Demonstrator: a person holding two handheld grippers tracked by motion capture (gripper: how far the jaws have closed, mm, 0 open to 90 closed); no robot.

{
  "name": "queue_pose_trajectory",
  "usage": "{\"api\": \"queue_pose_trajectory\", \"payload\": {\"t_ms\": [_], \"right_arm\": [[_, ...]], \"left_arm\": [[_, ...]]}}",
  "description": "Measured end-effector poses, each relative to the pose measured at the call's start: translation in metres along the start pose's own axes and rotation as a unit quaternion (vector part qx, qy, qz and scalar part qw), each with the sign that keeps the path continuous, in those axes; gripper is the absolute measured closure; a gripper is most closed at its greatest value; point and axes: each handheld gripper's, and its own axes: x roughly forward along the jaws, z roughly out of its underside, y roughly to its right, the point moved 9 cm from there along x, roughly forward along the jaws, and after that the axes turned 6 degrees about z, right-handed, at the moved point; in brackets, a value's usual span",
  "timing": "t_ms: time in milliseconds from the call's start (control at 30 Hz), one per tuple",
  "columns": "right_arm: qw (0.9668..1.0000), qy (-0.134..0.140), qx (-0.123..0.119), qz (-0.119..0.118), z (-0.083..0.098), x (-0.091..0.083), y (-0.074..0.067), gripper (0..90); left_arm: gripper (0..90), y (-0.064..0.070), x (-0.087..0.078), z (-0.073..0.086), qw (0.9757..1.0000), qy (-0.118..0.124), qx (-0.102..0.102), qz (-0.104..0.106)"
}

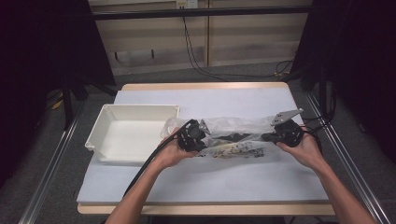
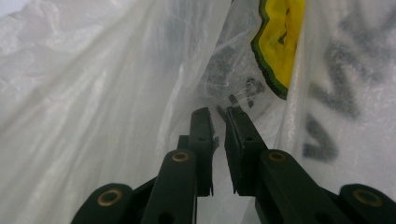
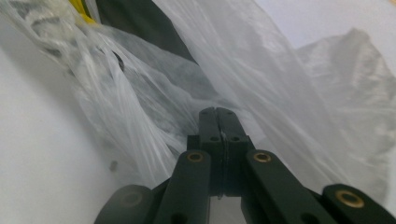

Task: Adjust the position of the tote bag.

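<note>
We note the plastic bag lying long-axis across the desk, right of the white tray. Left gripper: jaws slightly parted at its left end. Right gripper: jaws closed, pinching film at its right end.

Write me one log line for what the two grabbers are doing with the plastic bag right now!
left gripper: jaws slightly apart, plastic bag around them | right gripper: shut on plastic bag | bag: on table, right of white bin

Printed lettering on plastic bag blurred, unreadable, cut by right edge; yellow patch cropped at top. Bag contents in high view too small to identify.
</note>
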Motion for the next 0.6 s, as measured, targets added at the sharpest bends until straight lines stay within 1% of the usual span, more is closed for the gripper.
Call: {"api": "queue_pose_trajectory", "payload": {"t_ms": [33,67,100,133,167,200,233,267,300,333,367,433,467,500,533,567,600], "right_arm": [[1.0,-0.003,-0.001,0.004,0.002,0.0,0.001,90.0],[0.9999,-0.008,-0.004,0.007,0.005,0.001,0.001,90.0],[1.0,-0.008,-0.002,0.001,0.008,0.002,0.0,90.0],[0.9998,-0.018,-0.002,0.011,0.011,0.002,0.001,90.0],[0.9998,-0.017,-0.008,0.012,0.013,0.003,0.001,90.0],[0.9997,-0.022,-0.005,0.012,0.015,0.002,0.001,90.0],[0.9995,-0.027,-0.003,0.014,0.016,0.002,0.0,90.0],[0.9995,-0.027,-0.003,0.014,0.016,0.002,0.0,90.0],[0.9994,-0.031,-0.006,0.013,0.017,0.002,-0.001,90.0],[0.999,-0.039,-0.015,0.016,0.019,0.003,-0.002,90.0],[0.9986,-0.045,-0.018,0.02,0.021,0.005,-0.002,90.0],[0.9984,-0.045,-0.028,0.02,0.022,0.007,-0.003,90.0],[0.9988,-0.044,-0.017,0.014,0.022,0.006,-0.006,90.0],[0.9991,-0.038,-0.017,0.009,0.022,0.005,-0.006,90.0],[0.999,-0.041,-0.01,0.013,0.024,0.003,-0.007,90.0],[0.9991,-0.038,-0.01,0.012,0.025,0.002,-0.006,90.0],[0.9991,-0.039,-0.007,0.012,0.028,0.002,-0.006,90.0]], "left_arm": [[81.5,0.0,0.001,0.001,1.0,-0.003,0.0,0.001],[81.6,0.001,0.002,0.002,1.0,0.001,-0.005,-0.003],[81.9,0.001,0.002,0.004,1.0,-0.005,-0.002,-0.003],[81.8,0.002,0.004,0.005,1.0,-0.004,-0.007,0.001],[82.3,0.003,0.005,0.007,1.0,-0.005,-0.006,0.003],[82.7,0.003,0.005,0.008,1.0,-0.008,-0.004,0.001],[83.0,0.004,0.007,0.01,0.9999,-0.01,-0.004,0.004],[83.4,0.004,0.007,0.01,0.9999,-0.01,-0.004,0.004],[83.4,0.005,0.007,0.011,0.9999,-0.012,-0.004,0.005],[83.5,0.007,0.008,0.013,0.9998,-0.018,0.003,0.004],[83.5,0.008,0.008,0.013,0.9999,-0.014,-0.002,0.005],[83.4,0.008,0.007,0.014,0.9999,-0.014,0.002,0.004],[83.4,0.008,0.007,0.014,0.9998,-0.017,0.006,0.004],[83.5,0.009,0.008,0.015,0.9999,-0.015,0.002,0.007],[83.6,0.009,0.008,0.018,0.9998,-0.02,0.002,0.008],[85.4,0.009,0.009,0.02,0.9997,-0.022,0.003,0.008],[86.3,0.01,0.011,0.022,0.9997,-0.023,-0.001,0.013]]}}
